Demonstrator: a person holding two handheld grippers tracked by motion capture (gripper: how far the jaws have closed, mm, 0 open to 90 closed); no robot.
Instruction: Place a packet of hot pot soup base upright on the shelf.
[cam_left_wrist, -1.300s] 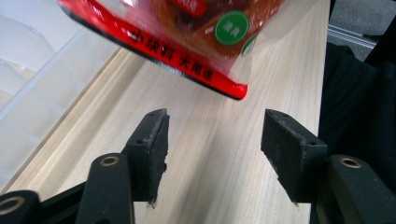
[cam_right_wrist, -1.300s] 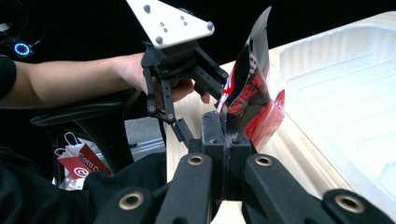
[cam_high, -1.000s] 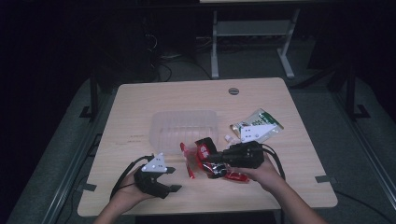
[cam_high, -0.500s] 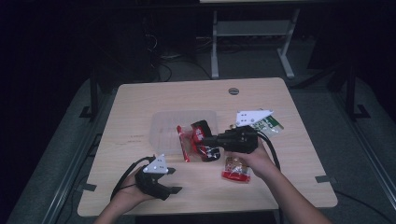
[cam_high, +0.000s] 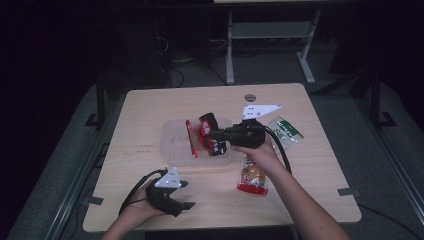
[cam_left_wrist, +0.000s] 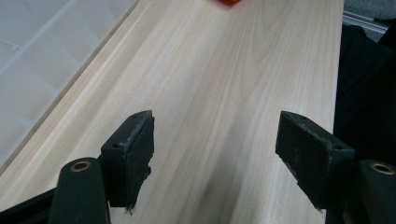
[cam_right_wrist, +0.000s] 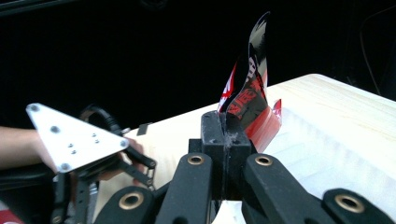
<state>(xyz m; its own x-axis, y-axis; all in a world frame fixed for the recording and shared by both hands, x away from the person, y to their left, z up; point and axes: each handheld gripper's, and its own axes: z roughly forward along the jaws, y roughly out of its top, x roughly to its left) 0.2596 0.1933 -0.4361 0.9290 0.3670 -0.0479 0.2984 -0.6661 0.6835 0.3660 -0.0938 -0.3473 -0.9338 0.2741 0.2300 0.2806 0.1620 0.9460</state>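
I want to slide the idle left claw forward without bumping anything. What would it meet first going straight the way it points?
Probably nothing soon: ahead of the open left claw lies bare table. Farther on, a red-orange snack packet sits near that line. The clear tray stays off to one side. Depth is uncertain.

A red stick pack (cam_high: 190, 138) lies in the clear tray, near its left side. A green and white pouch (cam_high: 287, 131) lies on the table (cam_high: 150, 110), just right of the tray. A snack bag (cam_high: 253, 177) with a red edge and a picture of bread lies nearer to the front edge. A small round grommet (cam_high: 250, 97) sits near the far edge. Behind the table, a white metal frame (cam_high: 265, 35) stands on the grey floor (cam_high: 75, 150).
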